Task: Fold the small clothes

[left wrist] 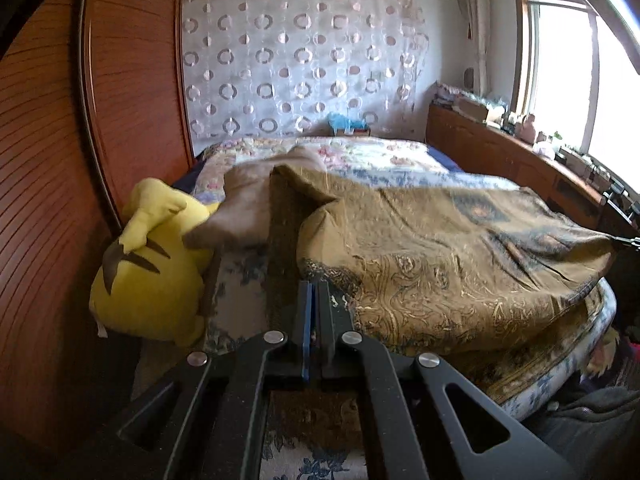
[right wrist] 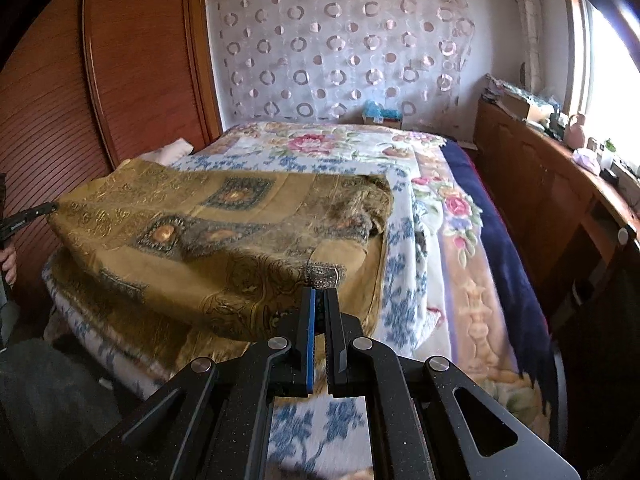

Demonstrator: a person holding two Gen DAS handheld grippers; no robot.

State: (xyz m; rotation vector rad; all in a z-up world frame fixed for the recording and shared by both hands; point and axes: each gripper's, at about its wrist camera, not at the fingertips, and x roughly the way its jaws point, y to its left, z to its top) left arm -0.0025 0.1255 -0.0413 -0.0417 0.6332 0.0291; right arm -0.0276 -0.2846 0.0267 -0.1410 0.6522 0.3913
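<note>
A gold-brown patterned cloth [left wrist: 460,248] lies over the near end of the bed, held taut and partly lifted; it also shows in the right wrist view [right wrist: 208,232]. My left gripper [left wrist: 315,292] is shut on the cloth's near left edge. My right gripper [right wrist: 320,296] is shut on the cloth's near right edge. The left gripper's tip shows at the far left of the right wrist view [right wrist: 36,212], pinching the cloth's corner. The right gripper's tip shows at the far right of the left wrist view [left wrist: 628,240].
A floral blanket covers the bed [right wrist: 360,148]. A yellow plush toy [left wrist: 148,264] and a beige pillow [left wrist: 248,204] lie at the bed's left side by the wooden wardrobe [left wrist: 60,160]. A wooden cabinet [right wrist: 540,184] with clutter runs along the window side.
</note>
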